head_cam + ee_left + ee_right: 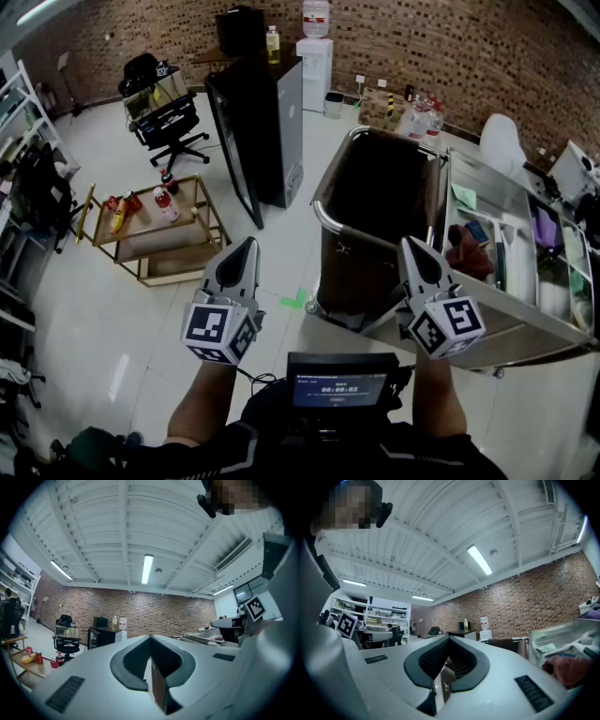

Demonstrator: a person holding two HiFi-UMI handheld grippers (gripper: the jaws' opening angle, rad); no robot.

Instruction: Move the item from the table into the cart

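While the person stands mid-room w/ both tools held level, the left gripper (247, 246) is clenched, jaws tip to tip w/ nothing btwn them. The right gripper (409, 246) looks the same: pinched closed & empty. Neither touches anything.

The bottles (165, 203) sit on the top shelf of the low table (141, 232), a gold-framed two-tier thing off to the person's left, well apart from both grippers. Can't tell from here which one is meant to go.

The cart (325, 223) is ahead & to the right, nearer the right gripper: steel frame w/ a deep dark bag at its near end, trays alongside, and a red cloth (467, 251) lying in one tray.

Btwn table & cart stands a black cabinet (253, 122). Behind the table is an office chair (169, 122), and a water dispenser (314, 52) is by the brick wall.
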